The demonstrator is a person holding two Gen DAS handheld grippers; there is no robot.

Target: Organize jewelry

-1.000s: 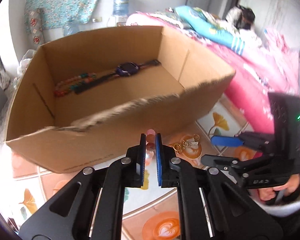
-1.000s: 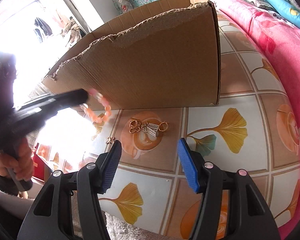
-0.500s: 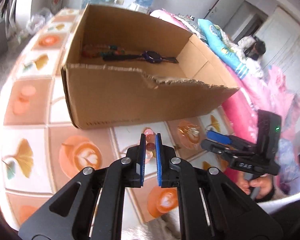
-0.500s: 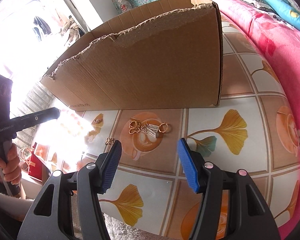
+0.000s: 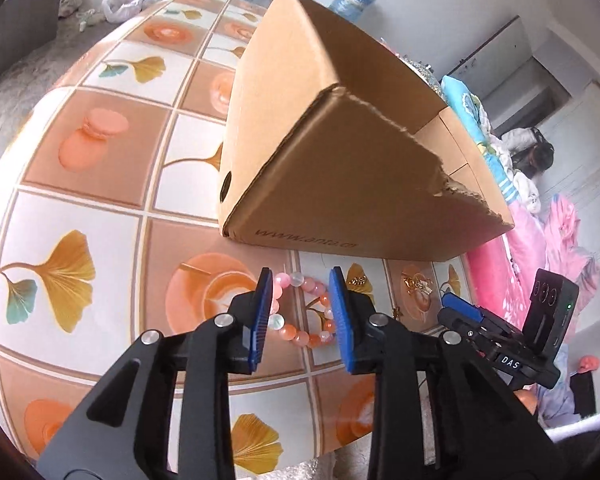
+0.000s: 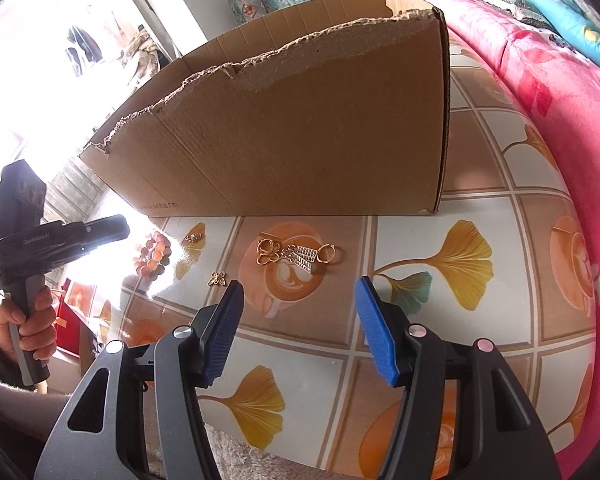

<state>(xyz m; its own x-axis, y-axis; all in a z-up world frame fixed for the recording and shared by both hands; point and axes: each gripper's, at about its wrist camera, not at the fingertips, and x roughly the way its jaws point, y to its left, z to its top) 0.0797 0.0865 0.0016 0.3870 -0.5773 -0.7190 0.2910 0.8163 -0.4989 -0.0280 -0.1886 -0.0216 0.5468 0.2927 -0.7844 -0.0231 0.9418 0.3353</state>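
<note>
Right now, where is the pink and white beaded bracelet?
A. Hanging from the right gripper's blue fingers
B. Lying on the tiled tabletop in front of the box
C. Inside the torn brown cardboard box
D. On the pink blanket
B: the pink and white beaded bracelet lies flat on the tiled tabletop, in front of the torn brown cardboard box, between the open fingers of the left gripper, not pinched.

Pink bead bracelet (image 5: 300, 312) lies flat beside gold earrings (image 6: 296, 255).
</note>
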